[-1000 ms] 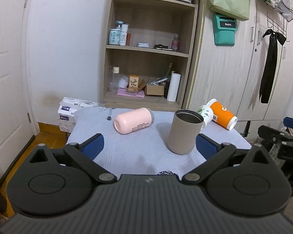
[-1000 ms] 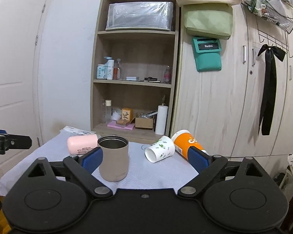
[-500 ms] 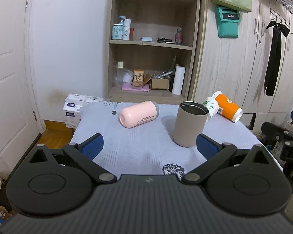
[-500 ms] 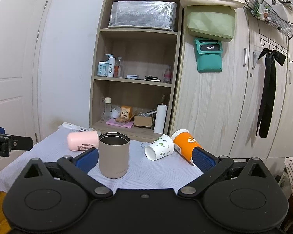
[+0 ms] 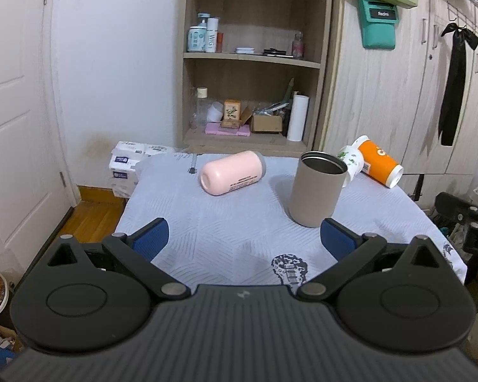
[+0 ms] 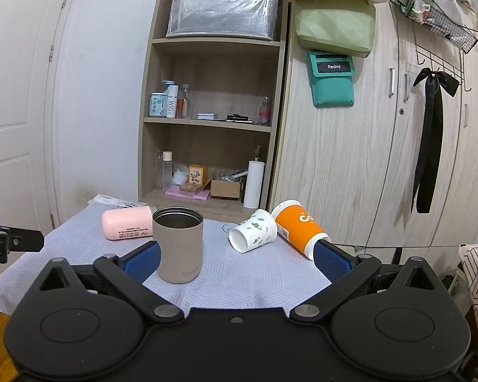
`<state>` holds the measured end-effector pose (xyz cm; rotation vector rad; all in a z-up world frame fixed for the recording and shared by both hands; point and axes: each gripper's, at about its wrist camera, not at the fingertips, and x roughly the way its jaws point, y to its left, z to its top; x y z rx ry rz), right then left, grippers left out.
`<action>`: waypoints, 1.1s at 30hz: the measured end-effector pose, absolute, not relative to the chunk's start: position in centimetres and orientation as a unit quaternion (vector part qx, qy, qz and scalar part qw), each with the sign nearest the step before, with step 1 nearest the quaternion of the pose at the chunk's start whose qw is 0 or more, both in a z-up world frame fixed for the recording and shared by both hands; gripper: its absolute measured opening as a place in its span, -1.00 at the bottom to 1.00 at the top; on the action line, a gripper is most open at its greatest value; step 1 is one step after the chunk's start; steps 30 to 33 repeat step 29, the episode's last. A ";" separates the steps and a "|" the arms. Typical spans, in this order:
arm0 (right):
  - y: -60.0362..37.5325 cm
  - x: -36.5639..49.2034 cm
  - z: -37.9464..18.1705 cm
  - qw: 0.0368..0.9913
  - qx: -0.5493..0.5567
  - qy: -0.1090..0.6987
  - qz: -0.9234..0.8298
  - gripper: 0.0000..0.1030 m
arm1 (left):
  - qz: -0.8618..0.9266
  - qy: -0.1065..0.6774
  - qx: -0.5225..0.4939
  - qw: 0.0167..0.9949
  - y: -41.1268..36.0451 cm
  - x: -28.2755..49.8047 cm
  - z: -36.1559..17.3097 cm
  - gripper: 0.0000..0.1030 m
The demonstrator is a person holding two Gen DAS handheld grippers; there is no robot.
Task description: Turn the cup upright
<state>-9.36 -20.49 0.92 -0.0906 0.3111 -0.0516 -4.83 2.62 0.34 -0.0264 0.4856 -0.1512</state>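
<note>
White cup (image 6: 253, 235) is seen lying on its side, mouth toward near-left, prob. nearer the right gripper (image 6: 237, 259) than the left gripper (image 5: 243, 238); both spread wide, nothing held.

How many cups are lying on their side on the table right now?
3: the pink cup far left, the white cup and orange cup touching, far right. The beige cup stands upright.

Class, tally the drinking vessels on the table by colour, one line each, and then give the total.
Pink, lying on its side: 1
Beige metal tumbler, upright: 1
White paper cup with green leaf print, on its side: 1
Orange paper cup, on its side: 1
Total: 4
</note>
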 end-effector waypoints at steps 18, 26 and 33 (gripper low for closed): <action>-20.1 -9.4 0.9 0.985 -0.046 0.159 -0.041 1.00 | -0.046 0.234 -0.002 0.971 2.7 -4.9 0.1 1.00; -20.3 -9.5 0.8 0.985 -0.041 0.161 -0.047 1.00 | -0.050 0.236 -0.007 0.970 2.8 -5.0 0.0 1.00; -20.4 -9.4 0.9 0.985 -0.039 0.161 -0.050 1.00 | -0.051 0.236 -0.007 0.970 2.8 -5.0 0.0 1.00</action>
